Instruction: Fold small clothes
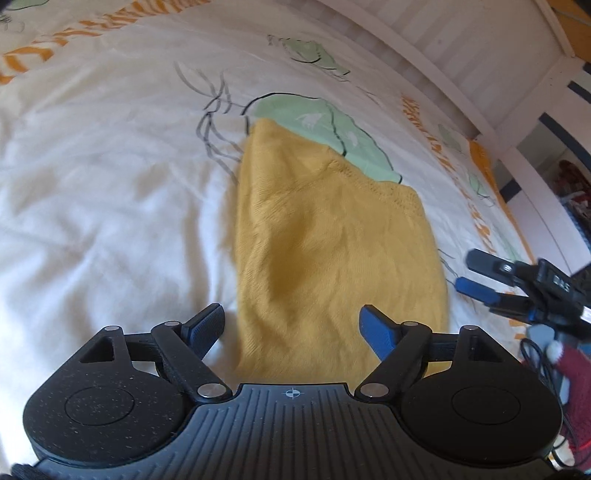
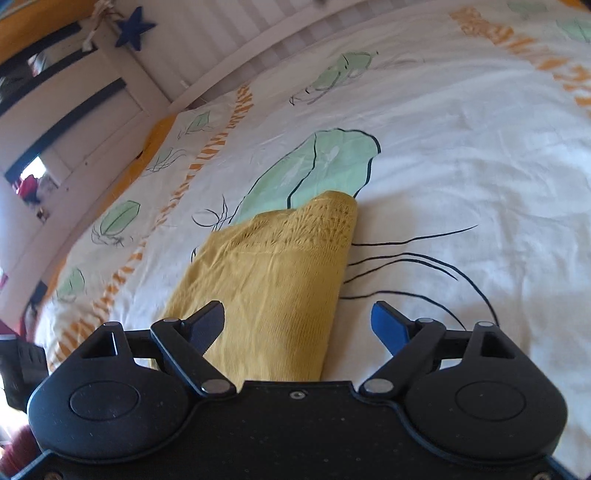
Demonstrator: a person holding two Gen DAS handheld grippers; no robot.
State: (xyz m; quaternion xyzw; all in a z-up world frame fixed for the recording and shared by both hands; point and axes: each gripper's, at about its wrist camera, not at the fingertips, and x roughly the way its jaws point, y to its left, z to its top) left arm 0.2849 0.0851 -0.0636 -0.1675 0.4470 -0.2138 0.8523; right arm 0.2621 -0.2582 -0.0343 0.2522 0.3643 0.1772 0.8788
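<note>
A yellow garment (image 1: 332, 258) lies folded mid-bed, well in from the edges. The left gripper (image 1: 293, 325) and right gripper (image 2: 297, 325) are spread wide, nothing held. A fold seems completed; smoothing or another fold is called for.

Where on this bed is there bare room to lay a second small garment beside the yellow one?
The widest free patch is plain white duvet on the yellow garment's left in the left wrist view, bordered by the orange lettering beyond. The other flank is tighter: the right tool hangs there, open, with the bed's edge and white frame close behind.
</note>
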